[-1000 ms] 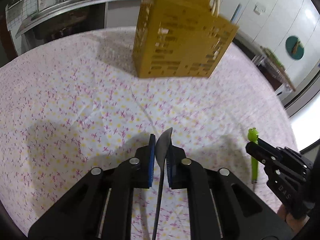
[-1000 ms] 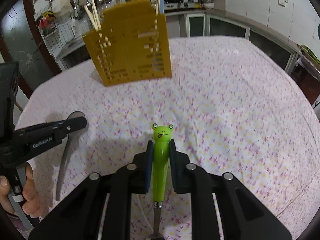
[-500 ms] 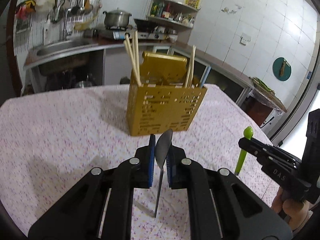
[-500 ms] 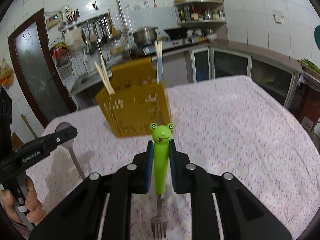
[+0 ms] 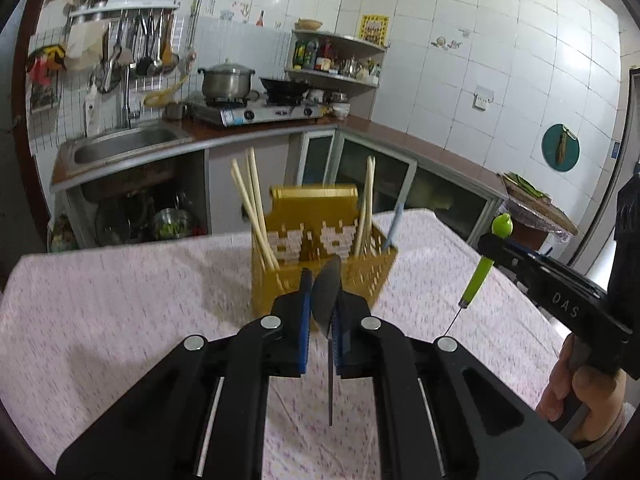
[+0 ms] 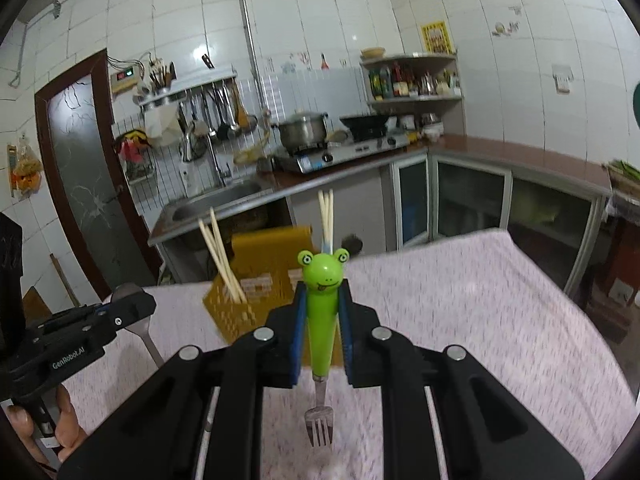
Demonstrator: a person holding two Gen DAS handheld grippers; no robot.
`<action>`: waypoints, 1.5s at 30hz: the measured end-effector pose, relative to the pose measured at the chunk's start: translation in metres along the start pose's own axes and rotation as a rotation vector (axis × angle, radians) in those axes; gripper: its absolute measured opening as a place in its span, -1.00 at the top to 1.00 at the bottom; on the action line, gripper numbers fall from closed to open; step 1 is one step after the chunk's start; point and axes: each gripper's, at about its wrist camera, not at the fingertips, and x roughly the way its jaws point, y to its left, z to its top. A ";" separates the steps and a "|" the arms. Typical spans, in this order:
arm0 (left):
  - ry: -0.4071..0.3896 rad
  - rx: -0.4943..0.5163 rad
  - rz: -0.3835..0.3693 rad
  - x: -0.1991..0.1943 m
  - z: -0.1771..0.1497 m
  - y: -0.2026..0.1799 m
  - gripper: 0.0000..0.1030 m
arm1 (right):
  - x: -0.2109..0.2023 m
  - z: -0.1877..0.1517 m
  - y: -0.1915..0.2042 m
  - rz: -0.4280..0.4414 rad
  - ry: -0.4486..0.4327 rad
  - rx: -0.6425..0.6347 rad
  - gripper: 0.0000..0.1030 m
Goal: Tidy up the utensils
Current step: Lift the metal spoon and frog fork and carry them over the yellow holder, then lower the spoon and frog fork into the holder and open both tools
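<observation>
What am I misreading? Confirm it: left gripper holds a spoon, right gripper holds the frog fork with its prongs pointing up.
The prongs point down, not up. In the right wrist view the right gripper clamps the frog fork head-up. The left gripper does hold a spoon.

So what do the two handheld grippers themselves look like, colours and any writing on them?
Both are matte black plastic with blue pads lining the inner finger faces and round silver screw heads on the linkages. The left gripper carries white "GenRobot.AI" lettering on its side; the right gripper shows raised "DAS" letters. Bare hands grip the handles; no cables or sleeves show.
</observation>
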 end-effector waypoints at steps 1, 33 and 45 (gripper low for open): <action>-0.007 0.003 0.003 -0.001 0.004 -0.001 0.87 | 0.001 0.008 0.002 0.001 -0.010 -0.006 0.69; -0.124 0.053 0.055 0.118 0.040 0.020 0.86 | 0.125 0.027 0.010 0.070 -0.040 -0.077 0.69; -0.090 0.023 0.074 0.117 0.013 0.036 0.71 | 0.121 0.011 0.014 0.077 -0.026 -0.111 0.67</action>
